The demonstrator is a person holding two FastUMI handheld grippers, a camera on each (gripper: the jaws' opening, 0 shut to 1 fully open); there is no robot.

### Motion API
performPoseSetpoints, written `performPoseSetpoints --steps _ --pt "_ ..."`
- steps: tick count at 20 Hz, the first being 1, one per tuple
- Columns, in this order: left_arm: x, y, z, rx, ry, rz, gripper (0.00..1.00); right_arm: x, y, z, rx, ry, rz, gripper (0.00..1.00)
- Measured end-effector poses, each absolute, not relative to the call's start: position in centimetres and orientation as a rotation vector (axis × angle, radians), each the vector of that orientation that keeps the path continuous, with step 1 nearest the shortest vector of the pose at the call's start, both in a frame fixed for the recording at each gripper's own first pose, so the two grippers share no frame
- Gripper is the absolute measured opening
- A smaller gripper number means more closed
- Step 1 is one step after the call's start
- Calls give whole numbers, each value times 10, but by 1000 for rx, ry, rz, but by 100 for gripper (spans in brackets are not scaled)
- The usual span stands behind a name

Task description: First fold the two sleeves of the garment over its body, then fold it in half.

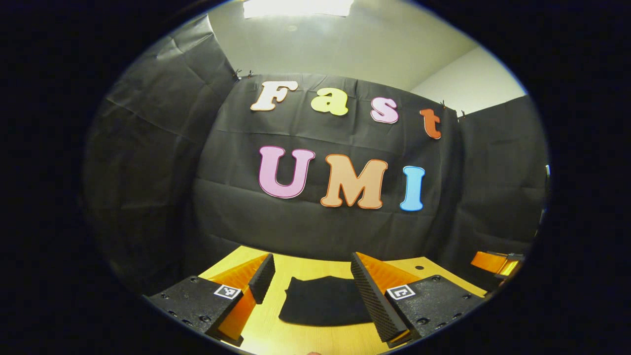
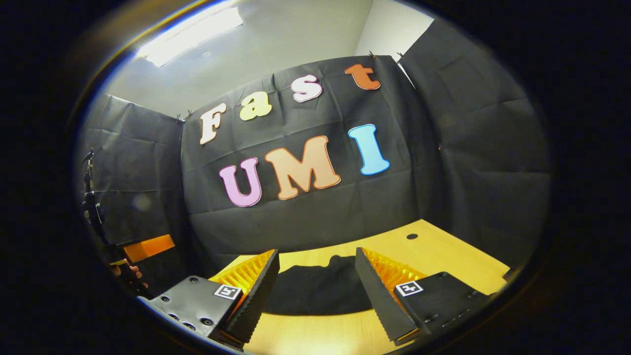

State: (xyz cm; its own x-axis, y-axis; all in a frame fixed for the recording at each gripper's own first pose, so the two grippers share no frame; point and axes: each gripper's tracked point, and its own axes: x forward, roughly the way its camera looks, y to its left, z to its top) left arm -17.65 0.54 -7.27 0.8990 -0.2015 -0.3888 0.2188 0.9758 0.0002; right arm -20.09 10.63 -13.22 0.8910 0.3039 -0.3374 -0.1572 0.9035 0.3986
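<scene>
Left gripper (image 1: 312, 288): two fingers spread apart, grasping nothing. Right gripper (image 2: 315, 288): two fingers likewise parted and empty. Each gripper body carries two small square coded markers (image 1: 227, 291); no legible writing on them. One dark garment (image 1: 323, 306) lies folded into a compact flat shape on the wooden table (image 1: 305, 268), just ahead of the fingertips.

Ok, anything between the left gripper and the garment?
Nothing: in the left gripper view, bare table lies between the open left gripper and the dark garment.
</scene>
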Motion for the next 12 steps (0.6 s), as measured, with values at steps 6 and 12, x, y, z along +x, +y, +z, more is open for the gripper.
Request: performPoseSetpoints --steps 6,12 --pt "-211 19 -54 35 389 -214 89 -245 121 -114 410 380 279 97" --pt "-205 4 -50 -25 388 -221 89 -245 103 -110 463 353 268 97"
